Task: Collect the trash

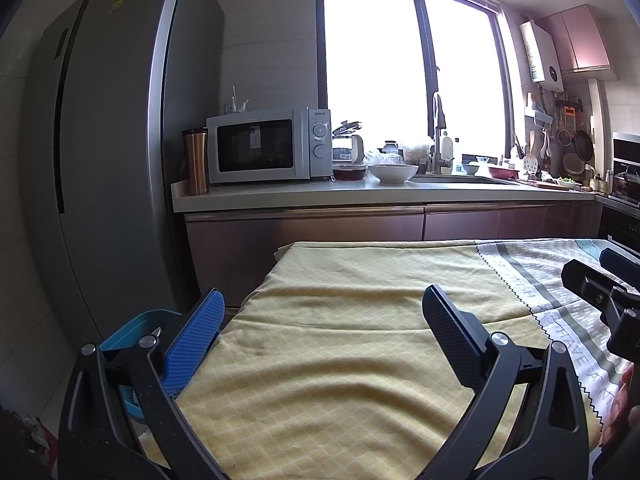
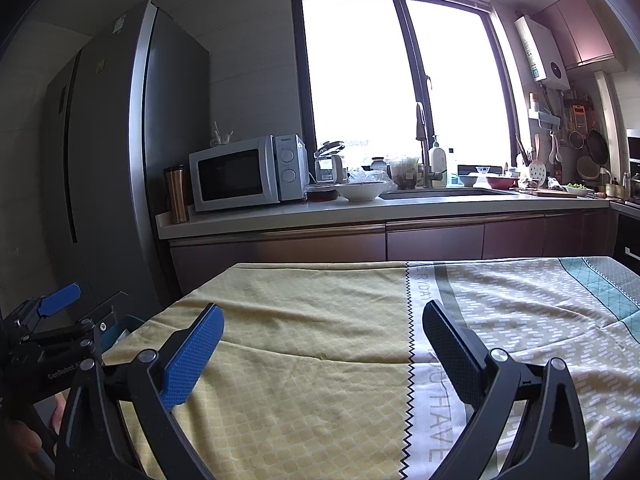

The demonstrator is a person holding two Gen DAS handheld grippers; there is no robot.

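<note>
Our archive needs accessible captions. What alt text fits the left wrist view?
Open left claw hovers empty over a table draped in a yellow cloth, a blue bin beside its left edge. Behind: fridge, microwave, sink counter and bright window.

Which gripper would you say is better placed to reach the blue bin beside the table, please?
Left, probably. The left gripper hangs open at the table's left edge, with the blue bin just past its finger. The right gripper, also open, sits farther right.

Both wrist views face the window (image 1: 408, 64) across the tablecloth (image 1: 340, 320).
</note>
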